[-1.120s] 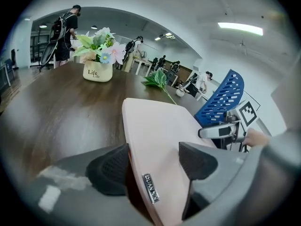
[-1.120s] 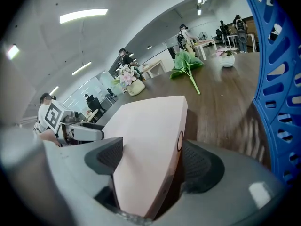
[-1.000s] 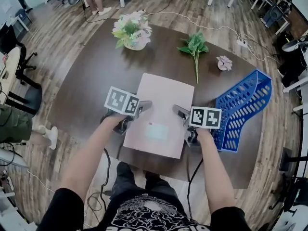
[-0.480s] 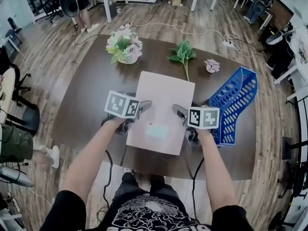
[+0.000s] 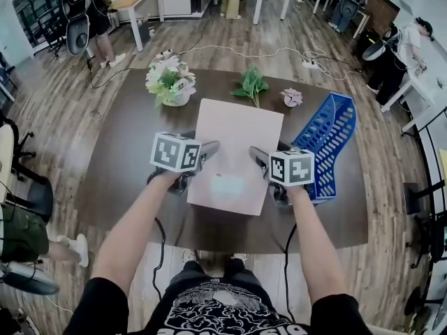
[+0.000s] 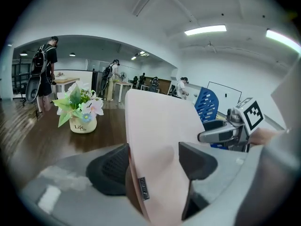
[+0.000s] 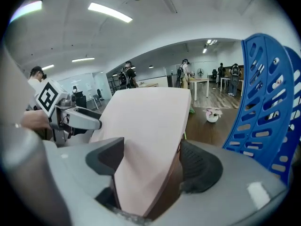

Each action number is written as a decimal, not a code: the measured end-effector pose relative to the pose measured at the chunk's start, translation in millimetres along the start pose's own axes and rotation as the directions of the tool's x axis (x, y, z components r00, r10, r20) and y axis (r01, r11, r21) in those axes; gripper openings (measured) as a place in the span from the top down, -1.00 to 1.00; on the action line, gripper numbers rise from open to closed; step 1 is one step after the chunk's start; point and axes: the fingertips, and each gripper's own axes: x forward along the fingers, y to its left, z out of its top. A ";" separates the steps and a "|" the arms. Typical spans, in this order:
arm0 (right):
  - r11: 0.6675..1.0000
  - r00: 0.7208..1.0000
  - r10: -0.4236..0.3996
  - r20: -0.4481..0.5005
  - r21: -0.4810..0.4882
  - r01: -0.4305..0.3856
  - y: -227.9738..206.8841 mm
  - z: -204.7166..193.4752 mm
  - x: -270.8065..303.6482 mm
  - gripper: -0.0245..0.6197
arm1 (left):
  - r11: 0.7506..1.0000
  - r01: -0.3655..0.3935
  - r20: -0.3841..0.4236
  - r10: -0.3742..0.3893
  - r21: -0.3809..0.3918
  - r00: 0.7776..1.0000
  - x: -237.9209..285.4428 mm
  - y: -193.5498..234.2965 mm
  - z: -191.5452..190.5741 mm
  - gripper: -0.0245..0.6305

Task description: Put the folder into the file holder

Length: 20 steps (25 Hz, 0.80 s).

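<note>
A pale pink folder [image 5: 234,152] hangs above the brown table [image 5: 126,166], held by its two side edges. My left gripper [image 5: 204,151] is shut on its left edge, and my right gripper [image 5: 260,158] is shut on its right edge. In the left gripper view the folder [image 6: 160,140] fills the gap between the jaws and the right gripper [image 6: 221,134] shows beyond it. In the right gripper view the folder [image 7: 146,126] bows between the jaws. The blue perforated file holder [image 5: 325,142] lies on the table just right of my right gripper, and it looms close [image 7: 263,102] at the right.
A pot of flowers [image 5: 167,82], a green leafy sprig [image 5: 249,86] and a small pink flower [image 5: 291,98] sit along the table's far side. Desks, chairs, floor cables and several people stand beyond the table.
Both grippers have risen together with the folder, which now hangs higher above the table and reaches further toward the far side in the head view.
</note>
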 end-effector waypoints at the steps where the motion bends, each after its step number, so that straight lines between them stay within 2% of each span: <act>1: 1.000 1.000 -0.014 0.014 -0.007 0.014 1.2 2.9 -3.2 -0.23 | 1.000 0.005 0.010 -0.005 0.010 1.000 -1.6 -1.0 3.0 -0.12; 10: 0.989 0.981 -0.117 0.155 -0.066 0.129 14.4 18.5 -27.5 -0.23 | 0.996 0.051 0.066 -0.056 0.073 0.996 -11.8 -3.2 13.7 -0.12; 20: 0.949 0.926 -0.240 0.292 -0.129 0.287 31.9 29.2 -56.0 -0.23 | 0.978 0.099 0.115 -0.122 0.185 0.986 -26.4 -11.7 26.9 -0.12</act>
